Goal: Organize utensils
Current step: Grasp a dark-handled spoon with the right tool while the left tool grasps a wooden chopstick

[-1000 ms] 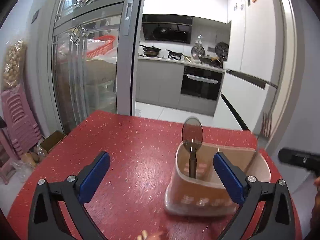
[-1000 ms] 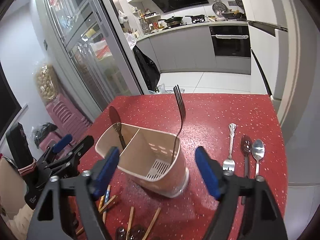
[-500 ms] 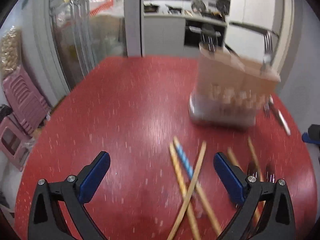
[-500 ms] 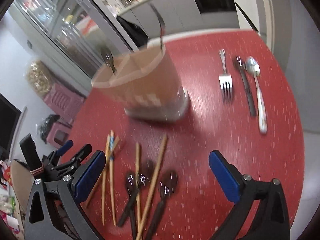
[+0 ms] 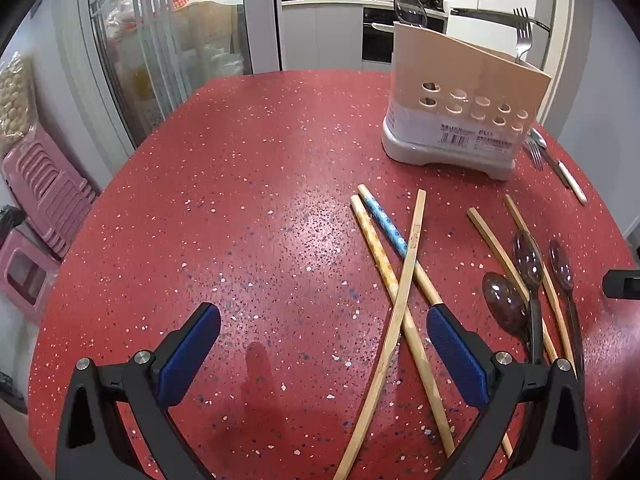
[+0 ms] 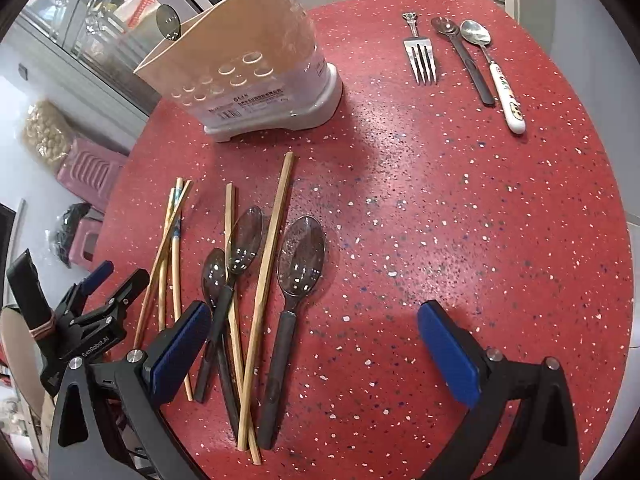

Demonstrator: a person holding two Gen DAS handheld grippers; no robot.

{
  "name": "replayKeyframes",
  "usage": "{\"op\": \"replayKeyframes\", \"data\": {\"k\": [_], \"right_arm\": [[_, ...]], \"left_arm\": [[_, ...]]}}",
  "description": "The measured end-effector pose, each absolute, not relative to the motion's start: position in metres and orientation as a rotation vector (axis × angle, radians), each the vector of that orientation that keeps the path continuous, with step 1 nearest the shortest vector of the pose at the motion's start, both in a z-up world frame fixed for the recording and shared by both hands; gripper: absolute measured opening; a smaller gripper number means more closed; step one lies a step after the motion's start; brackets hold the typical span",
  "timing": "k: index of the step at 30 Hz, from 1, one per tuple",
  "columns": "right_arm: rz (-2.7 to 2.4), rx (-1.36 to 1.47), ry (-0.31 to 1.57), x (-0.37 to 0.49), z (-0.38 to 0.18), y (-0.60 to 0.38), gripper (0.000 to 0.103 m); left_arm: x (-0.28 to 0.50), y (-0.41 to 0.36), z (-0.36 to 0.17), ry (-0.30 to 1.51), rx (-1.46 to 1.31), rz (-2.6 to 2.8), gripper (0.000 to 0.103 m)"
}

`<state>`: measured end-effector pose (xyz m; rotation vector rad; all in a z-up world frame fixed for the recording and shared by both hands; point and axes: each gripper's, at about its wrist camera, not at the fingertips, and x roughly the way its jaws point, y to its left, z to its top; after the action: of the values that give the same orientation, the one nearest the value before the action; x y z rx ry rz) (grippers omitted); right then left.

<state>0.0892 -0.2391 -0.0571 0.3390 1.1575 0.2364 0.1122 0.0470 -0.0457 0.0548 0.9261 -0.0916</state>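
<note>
Holder upright on table: dark spoon, fork inside.

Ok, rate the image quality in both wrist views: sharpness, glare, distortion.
Left wrist view: sharp, strong fisheye bending the bamboo chopstick; soft glare on the red speckled table. Right wrist view: sharp, pale glare near the beige utensil caddy.
</note>
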Motion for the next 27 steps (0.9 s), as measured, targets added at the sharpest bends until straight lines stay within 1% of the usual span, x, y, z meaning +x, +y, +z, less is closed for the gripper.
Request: {"op": "replayKeyframes", "data": {"k": [2,7,9,10,12,17,20,22,24,25,26,27], "right_arm": [[0.229,0.333,1.161,0.091,-0.059,-0.239,0.102],[0.209,0.300,1.161,0.094,-0.058,-0.233,0.093],[0.207,0.282,1.164,0.096,-0.058,-0.229,0.083],[0.204,0.272,1.167,0.098,-0.058,-0.226,0.080],[0.199,0.248,1.178,0.100,-0.060,-0.221,0.072],[0.187,0.174,1.196,0.106,-0.064,-0.203,0.063],[0.169,0.122,1.204,0.106,-0.064,-0.195,0.057],[0.149,0.066,1.208,0.106,-0.066,-0.187,0.056],[0.150,0.022,1.213,0.105,-0.067,-0.178,0.046],[0.138,-0.010,1.208,0.105,-0.067,-0.174,0.043],[0.128,-0.045,1.206,0.105,-0.068,-0.170,0.040],[0.125,-0.066,1.202,0.104,-0.068,-0.168,0.036]], "left_arm": [[0.114,0.046,-0.044,0.925,0.051,-0.108,0.103],[0.123,0.035,-0.040,0.917,0.073,-0.139,0.103],[0.127,0.029,-0.039,0.919,0.090,-0.153,0.103],[0.129,0.026,-0.040,0.923,0.100,-0.158,0.103],[0.133,0.021,-0.041,0.935,0.115,-0.170,0.103],[0.141,0.017,-0.047,0.971,0.119,-0.172,0.103],[0.146,0.018,-0.051,0.994,0.105,-0.175,0.099],[0.147,0.020,-0.051,0.999,0.091,-0.180,0.096],[0.149,0.022,-0.049,0.999,0.086,-0.190,0.087],[0.149,0.022,-0.049,1.001,0.086,-0.192,0.086],[0.150,0.021,-0.049,1.002,0.086,-0.196,0.082],[0.150,0.021,-0.048,1.003,0.083,-0.207,0.076]]}}
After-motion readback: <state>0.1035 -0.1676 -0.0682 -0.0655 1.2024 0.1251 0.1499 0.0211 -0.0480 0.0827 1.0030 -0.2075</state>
